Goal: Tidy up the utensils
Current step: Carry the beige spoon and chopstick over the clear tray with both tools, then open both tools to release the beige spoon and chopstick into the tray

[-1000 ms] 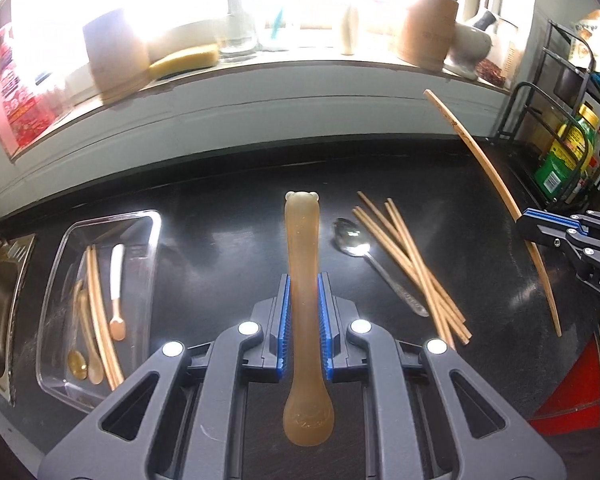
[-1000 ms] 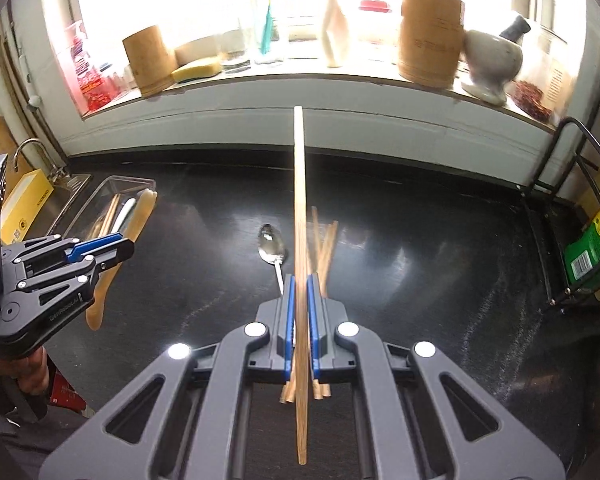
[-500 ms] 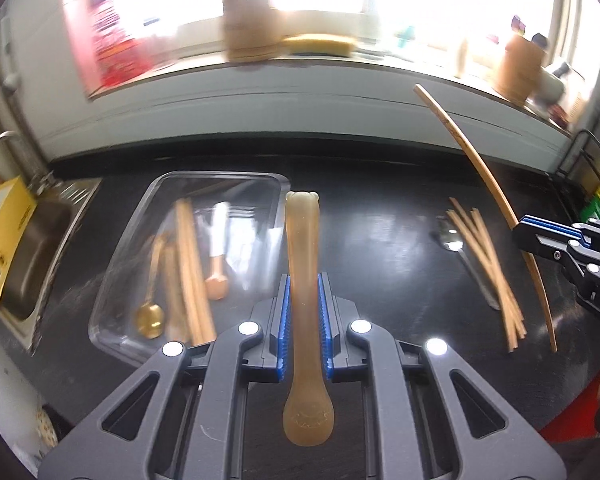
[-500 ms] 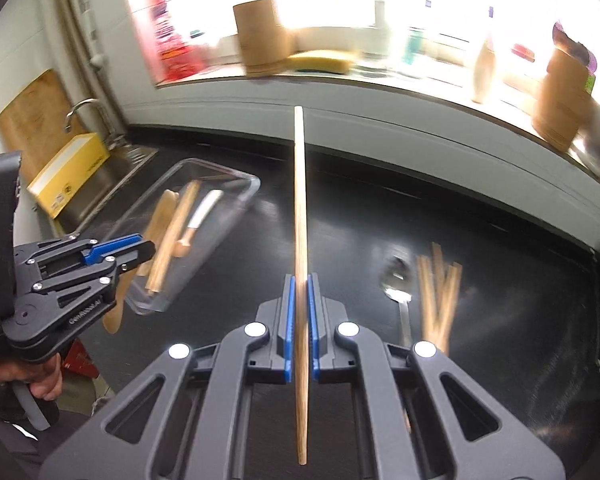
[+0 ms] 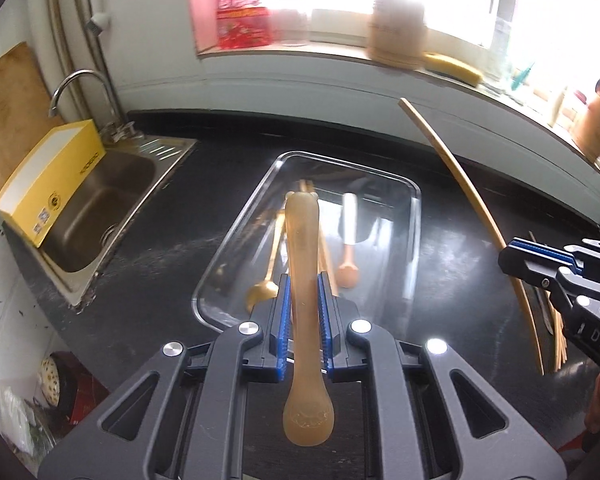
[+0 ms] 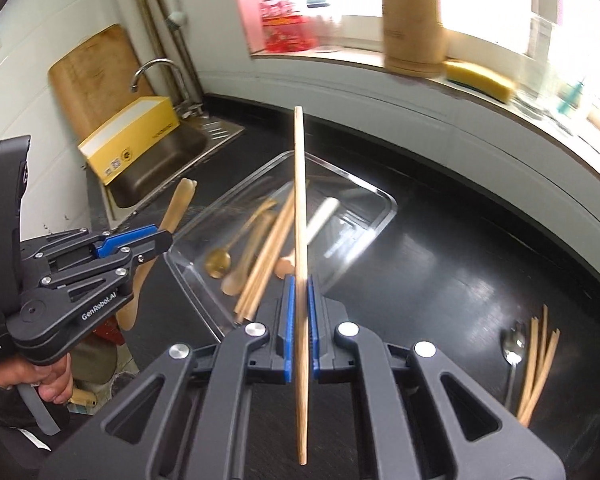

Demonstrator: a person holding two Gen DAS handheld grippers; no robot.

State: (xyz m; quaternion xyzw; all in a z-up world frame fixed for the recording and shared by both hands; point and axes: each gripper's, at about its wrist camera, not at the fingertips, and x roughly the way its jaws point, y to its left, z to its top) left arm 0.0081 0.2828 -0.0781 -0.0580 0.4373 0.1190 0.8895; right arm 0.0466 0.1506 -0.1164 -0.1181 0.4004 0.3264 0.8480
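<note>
The left gripper (image 5: 304, 312) is clamping a translucent amber silicone spoon (image 5: 303, 280) between its blue pads, bowl end toward the camera and handle pointing away. The spoon is hanging over the near edge of a clear rectangular plastic tray (image 5: 414, 216) that is sitting on the black tabletop (image 5: 188, 216).

The right gripper (image 6: 300, 312) is pinching a long thin wooden chopstick (image 6: 300, 208), closed tight on it near its middle, so the stick is reaching out over the same tray (image 6: 380, 208). In the left wrist view that chopstick (image 5: 460, 184) is slanting up from the right gripper (image 5: 540, 260) at the right edge.

Inside the tray are lying a gold metal spoon (image 6: 219, 261), a bundle of wooden chopsticks (image 6: 270, 248), a pale wooden spoon (image 6: 240, 272) and a small spoon with a white handle (image 5: 350, 236); these are blurred in the right wrist view.

Well to the right of the tray, a silver metal spoon (image 6: 514, 348) is resting just beside a loose group of wooden chopsticks (image 6: 538, 364) on the tabletop.

To the left of the tray, a steel sink (image 5: 100, 208) is holding a yellow cardboard box (image 5: 48, 176) that is leaning on its rim, below a curved tap (image 5: 72, 88). A wooden cutting board (image 6: 96, 76) is standing against the wall behind. A wooden cylindrical holder (image 6: 412, 28) and a yellow sponge (image 6: 480, 78) are sitting on the far windowsill.
</note>
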